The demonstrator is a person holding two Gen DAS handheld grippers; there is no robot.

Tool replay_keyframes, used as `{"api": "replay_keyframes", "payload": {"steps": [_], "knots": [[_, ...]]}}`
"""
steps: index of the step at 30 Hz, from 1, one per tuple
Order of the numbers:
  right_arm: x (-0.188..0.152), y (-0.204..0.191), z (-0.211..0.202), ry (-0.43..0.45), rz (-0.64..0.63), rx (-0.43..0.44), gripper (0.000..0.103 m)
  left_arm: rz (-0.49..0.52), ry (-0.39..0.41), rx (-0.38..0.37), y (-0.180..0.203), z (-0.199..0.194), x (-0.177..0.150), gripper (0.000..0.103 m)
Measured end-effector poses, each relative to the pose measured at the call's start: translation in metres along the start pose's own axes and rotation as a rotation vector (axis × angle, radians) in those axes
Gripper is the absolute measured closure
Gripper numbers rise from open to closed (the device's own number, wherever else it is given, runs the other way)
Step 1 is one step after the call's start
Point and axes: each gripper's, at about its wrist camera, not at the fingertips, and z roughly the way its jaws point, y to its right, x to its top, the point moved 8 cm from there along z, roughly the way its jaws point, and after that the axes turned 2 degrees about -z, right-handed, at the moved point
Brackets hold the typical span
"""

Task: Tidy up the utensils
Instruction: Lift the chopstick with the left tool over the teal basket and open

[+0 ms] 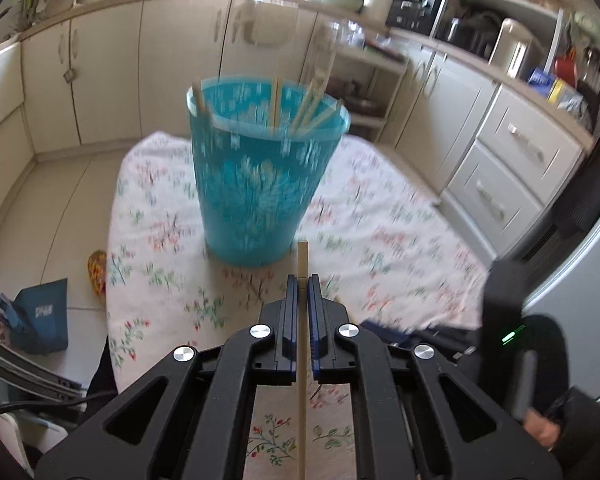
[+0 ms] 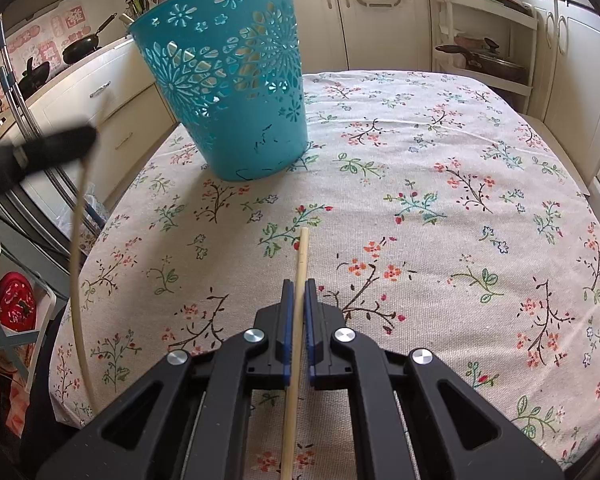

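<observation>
A teal perforated basket (image 1: 260,176) stands on the floral tablecloth and holds several wooden chopsticks (image 1: 312,108) leaning on its rim. My left gripper (image 1: 303,280) is shut on a wooden chopstick (image 1: 302,264), held just in front of the basket's base. In the right wrist view the same basket (image 2: 236,80) stands at the far left of the table. My right gripper (image 2: 299,284) is shut on another wooden chopstick (image 2: 301,256), above the cloth and well short of the basket. The left gripper's blurred black body (image 2: 56,146) shows at left with its chopstick hanging below.
The table with the floral cloth (image 2: 440,184) sits in a kitchen, cream cabinets (image 1: 112,72) all around. An open shelf with pans (image 2: 484,56) is behind the table. A blue bag (image 1: 44,316) and a colourful object lie on the floor at left.
</observation>
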Motion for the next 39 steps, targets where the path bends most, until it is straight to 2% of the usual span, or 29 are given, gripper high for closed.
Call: {"api": "replay_keyframes", "payload": {"steps": [7, 19, 26, 31, 34, 37, 39], "knots": [[-0.001, -0.002, 0.000, 0.002, -0.008, -0.007, 0.097, -0.022, 0.082, -0.053, 0.008, -0.031, 0.029, 0.098], [-0.001, -0.002, 0.000, 0.002, -0.008, -0.007, 0.097, 0.008, 0.189, -0.113, 0.032, -0.078, 0.066, 0.099], [-0.001, -0.002, 0.000, 0.001, -0.006, -0.006, 0.097, 0.020, 0.305, -0.117, 0.041, -0.116, 0.112, 0.099], [-0.001, -0.002, 0.000, 0.001, -0.002, -0.002, 0.097, 0.004, 0.405, -0.092, 0.038, -0.140, 0.150, 0.099], [-0.001, -0.002, 0.000, 0.001, 0.001, 0.002, 0.097, -0.006, 0.476, -0.040, 0.033, -0.146, 0.172, 0.099], [0.000, -0.001, 0.000, 0.002, 0.002, 0.004, 0.097, -0.006, 0.508, 0.030, 0.026, -0.134, 0.182, 0.099], [0.000, -0.001, 0.000, 0.002, 0.002, 0.004, 0.097, -0.008, 0.501, 0.070, 0.020, -0.115, 0.184, 0.099]]}}
